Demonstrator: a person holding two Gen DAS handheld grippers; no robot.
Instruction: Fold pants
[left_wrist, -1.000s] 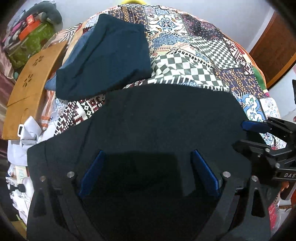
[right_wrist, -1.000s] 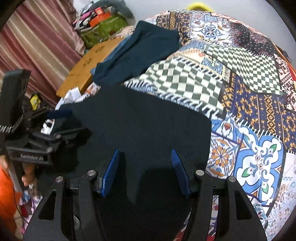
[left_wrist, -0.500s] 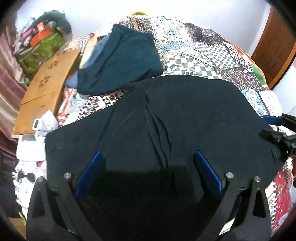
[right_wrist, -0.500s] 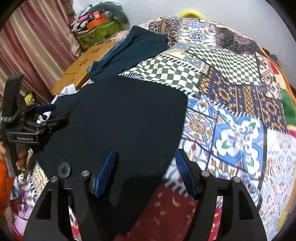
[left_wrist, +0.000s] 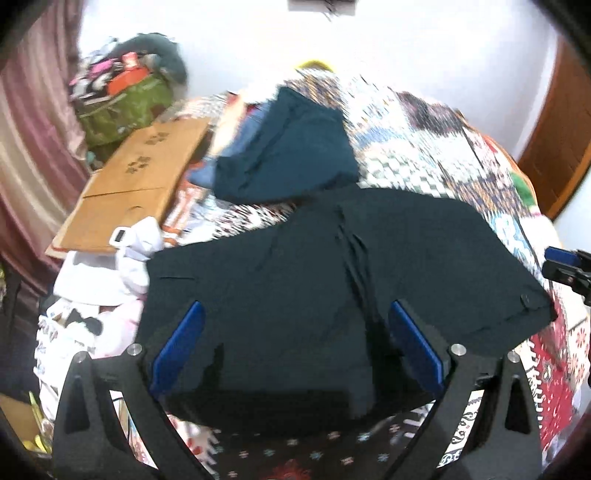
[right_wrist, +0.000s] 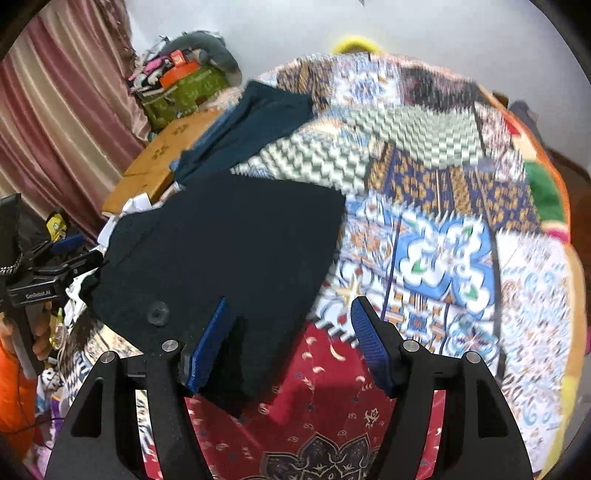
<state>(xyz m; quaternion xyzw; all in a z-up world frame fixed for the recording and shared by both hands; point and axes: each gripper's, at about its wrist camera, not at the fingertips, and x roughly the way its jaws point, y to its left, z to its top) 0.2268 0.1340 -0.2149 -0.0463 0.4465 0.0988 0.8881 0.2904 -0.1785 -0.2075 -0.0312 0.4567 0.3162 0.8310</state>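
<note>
The black pants (left_wrist: 332, 266) lie folded into a broad flat shape on the patchwork bedspread (left_wrist: 461, 155), with a crease down the middle and a button (left_wrist: 524, 301) at the near right corner. My left gripper (left_wrist: 295, 306) hovers open above their near edge with nothing between its blue pads. In the right wrist view the pants (right_wrist: 229, 251) spread to the left. My right gripper (right_wrist: 290, 302) is open over their near right corner and a red patch, holding nothing. Each gripper shows in the other's view: the right gripper (left_wrist: 565, 266), and the left gripper (right_wrist: 79, 249) in a person's hand (right_wrist: 40, 332).
A folded teal garment (left_wrist: 291, 155) lies behind the pants over something blue. A wooden board (left_wrist: 136, 184) and crumpled white clothes (left_wrist: 110, 273) sit at the bed's left edge, with a green bag (left_wrist: 125, 107) and a curtain (right_wrist: 55, 110) beyond. A brown door (left_wrist: 554, 147) stands on the right.
Both grippers have drawn back and up from the pants, so more of the bed shows. The right jaws stand a little wider than a second ago. The pants have not moved.
</note>
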